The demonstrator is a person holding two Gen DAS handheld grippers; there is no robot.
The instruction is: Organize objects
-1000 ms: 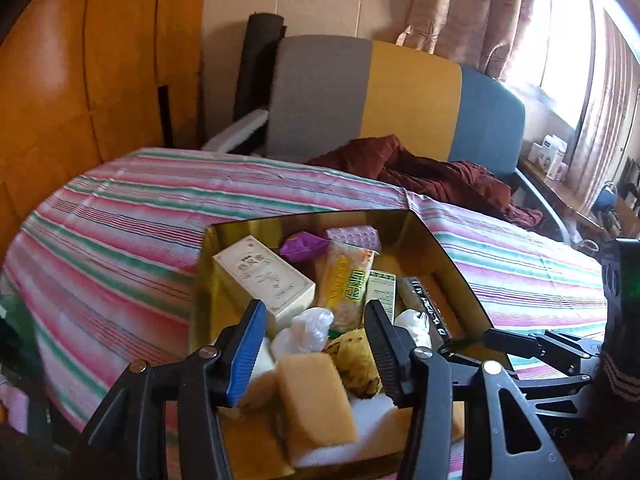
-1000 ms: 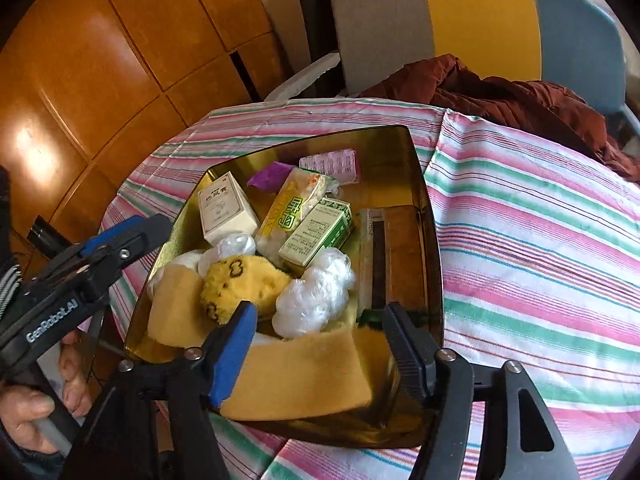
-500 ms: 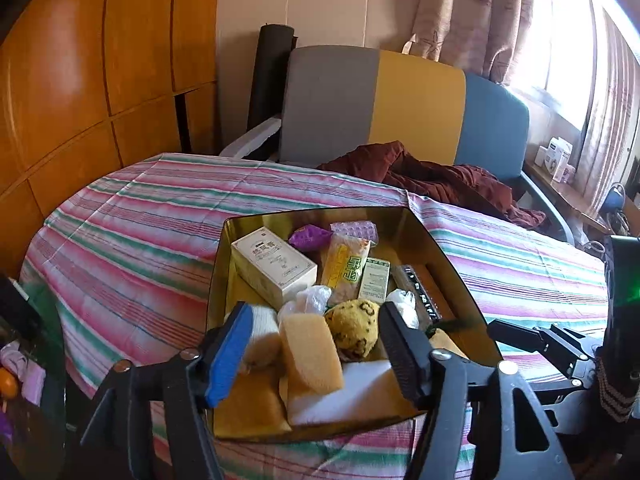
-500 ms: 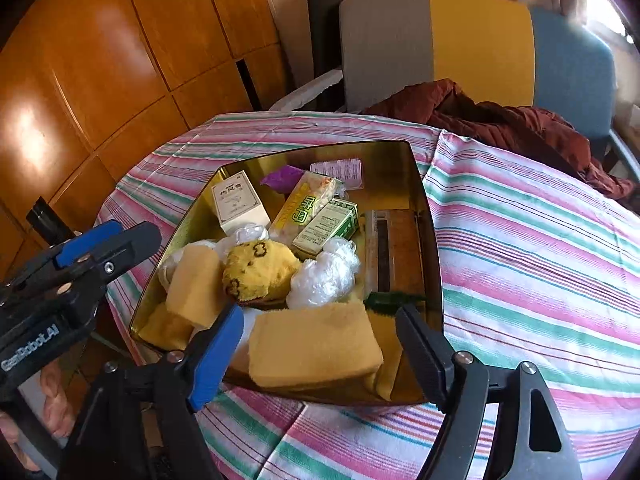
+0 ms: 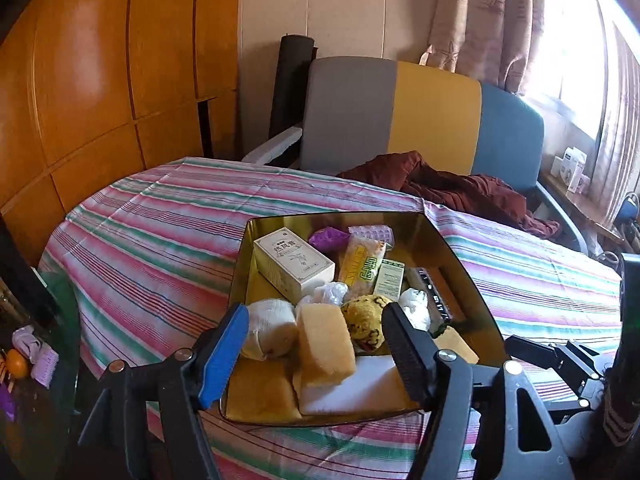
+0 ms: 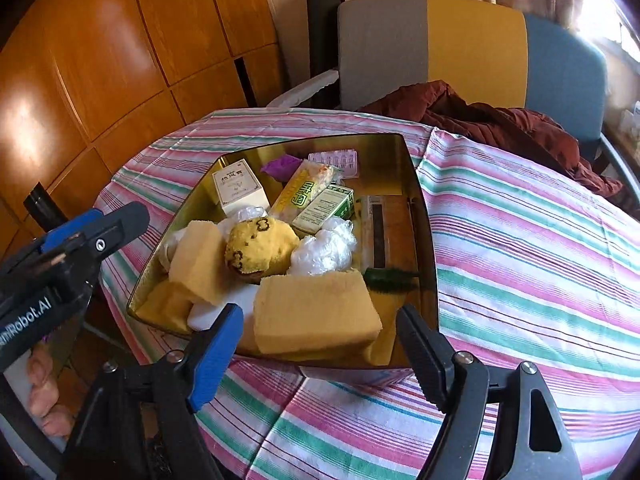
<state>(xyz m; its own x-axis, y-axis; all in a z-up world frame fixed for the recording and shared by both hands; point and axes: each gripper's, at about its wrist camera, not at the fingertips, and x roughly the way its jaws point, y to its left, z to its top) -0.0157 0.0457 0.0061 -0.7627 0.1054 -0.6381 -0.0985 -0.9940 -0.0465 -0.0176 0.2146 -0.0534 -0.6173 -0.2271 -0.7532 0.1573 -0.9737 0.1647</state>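
A gold tin tray (image 5: 460,264) on the striped table holds several items: a white box (image 5: 294,266), a purple wrapper (image 5: 328,238), a yellow packet (image 5: 360,266), a spotted yellow ball (image 6: 260,244), white plastic wads (image 6: 324,248) and yellow sponges (image 6: 316,312). My left gripper (image 5: 316,316) hovers over the tray's near edge. Its jaws are opening and its pads touch nothing; a sponge (image 5: 324,344) lies below them. My right gripper (image 6: 320,312) stands open just short of the tray's near rim (image 6: 424,216), with nothing in it.
A chair (image 5: 400,120) with a grey, yellow and blue back stands behind the table, a maroon garment (image 5: 440,184) draped on it. Wood panelling lines the left wall. A low glass table with an orange (image 5: 16,362) sits at the lower left. A hand (image 6: 40,392) holds the left gripper.
Both grippers have drawn back from the tray and opened wider. The sponges that were between their fingers now lie loose in the tray.
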